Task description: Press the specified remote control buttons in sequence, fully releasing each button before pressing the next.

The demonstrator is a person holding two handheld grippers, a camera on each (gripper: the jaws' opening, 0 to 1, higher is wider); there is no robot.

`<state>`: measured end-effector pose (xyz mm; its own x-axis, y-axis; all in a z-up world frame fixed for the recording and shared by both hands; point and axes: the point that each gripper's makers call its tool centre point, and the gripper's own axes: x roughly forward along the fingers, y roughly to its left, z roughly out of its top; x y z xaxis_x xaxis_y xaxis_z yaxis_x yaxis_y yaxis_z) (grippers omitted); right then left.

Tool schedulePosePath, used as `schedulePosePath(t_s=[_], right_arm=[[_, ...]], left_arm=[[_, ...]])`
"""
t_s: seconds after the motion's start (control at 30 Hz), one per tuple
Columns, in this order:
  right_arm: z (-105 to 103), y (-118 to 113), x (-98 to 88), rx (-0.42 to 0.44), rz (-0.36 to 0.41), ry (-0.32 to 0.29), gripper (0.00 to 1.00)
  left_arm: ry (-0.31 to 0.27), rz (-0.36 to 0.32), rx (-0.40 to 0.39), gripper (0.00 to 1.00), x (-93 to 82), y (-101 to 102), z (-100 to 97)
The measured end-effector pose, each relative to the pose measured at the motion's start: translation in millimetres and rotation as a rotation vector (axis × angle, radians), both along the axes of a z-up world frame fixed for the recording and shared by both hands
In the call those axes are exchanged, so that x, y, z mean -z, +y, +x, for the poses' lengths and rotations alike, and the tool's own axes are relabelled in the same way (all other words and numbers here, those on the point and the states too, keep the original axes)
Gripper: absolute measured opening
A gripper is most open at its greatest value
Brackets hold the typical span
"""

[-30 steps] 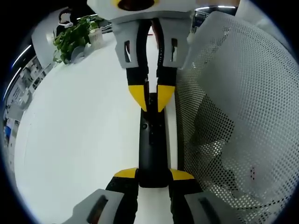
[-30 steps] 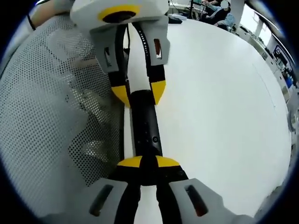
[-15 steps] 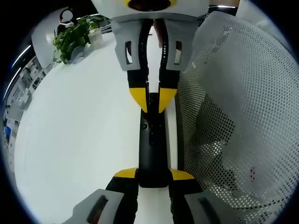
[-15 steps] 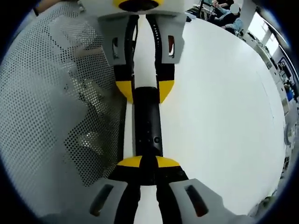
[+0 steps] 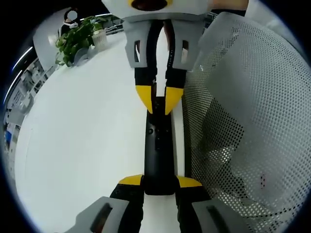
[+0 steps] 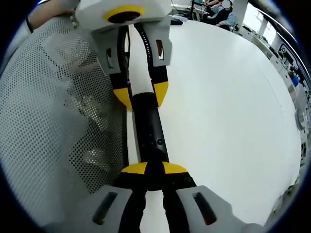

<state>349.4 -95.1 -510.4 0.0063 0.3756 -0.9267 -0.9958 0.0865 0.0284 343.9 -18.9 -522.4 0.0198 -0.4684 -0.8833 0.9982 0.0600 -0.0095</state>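
I hold the remote control (image 5: 158, 145) by its two ends, above the white tabletop (image 5: 82, 141) and just beside a white perforated mesh (image 5: 252, 121). The left gripper (image 5: 159, 182) has its yellow-tipped fingers (image 5: 130, 180) clamped on the near end in the left gripper view, and the right gripper (image 6: 147, 170) is clamped on the opposite end, as the right gripper view shows. The remote is a slim, black, rigid bar; I judge it light and stiff, so it will not bend between the two grips, but its smooth plastic may slip or turn if I press hard on one side. Small buttons (image 6: 159, 142) sit along the middle of its top face. I would keep one hold on an end, away from the buttons. A potted plant (image 5: 77, 41) stands well apart.
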Motion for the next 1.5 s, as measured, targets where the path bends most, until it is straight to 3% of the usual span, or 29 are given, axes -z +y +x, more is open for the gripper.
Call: schedulePosePath(t_s=[0.23,0.27,0.43,0.57,0.8,1.0,1.5], right_arm=[[-1.0,1.4,1.2,-0.024,-0.021,-0.019,0.08],[-0.8,1.7,1.3,-0.067,-0.022,-0.045,0.08],[1.2,1.5,1.2,-0.007,-0.013,-0.013,0.08],[-0.4,0.6,0.9,-0.013,-0.007,-0.035,0.08],[1.2,-0.3,-0.6,0.045,0.043,0.018,0.08],[-1.8,-2.8,-0.4,0.005,0.019,-0.024,0.07],[1.3,-1.7,0.2,-0.035,0.001,-0.060,0.00]], left_arm=[[0.000,0.002,0.001,0.25,-1.4,0.1,-1.1],[0.000,0.002,0.002,0.25,-1.4,0.2,-1.1],[0.002,0.004,0.002,0.25,-0.8,0.0,-0.6],[-0.001,0.005,0.005,0.25,-0.9,0.0,-0.9],[0.006,0.002,-0.006,0.25,-1.4,0.6,-1.0],[0.006,0.003,-0.006,0.25,-1.2,0.6,-0.9],[0.007,0.000,-0.002,0.25,-1.3,0.2,-0.6]])
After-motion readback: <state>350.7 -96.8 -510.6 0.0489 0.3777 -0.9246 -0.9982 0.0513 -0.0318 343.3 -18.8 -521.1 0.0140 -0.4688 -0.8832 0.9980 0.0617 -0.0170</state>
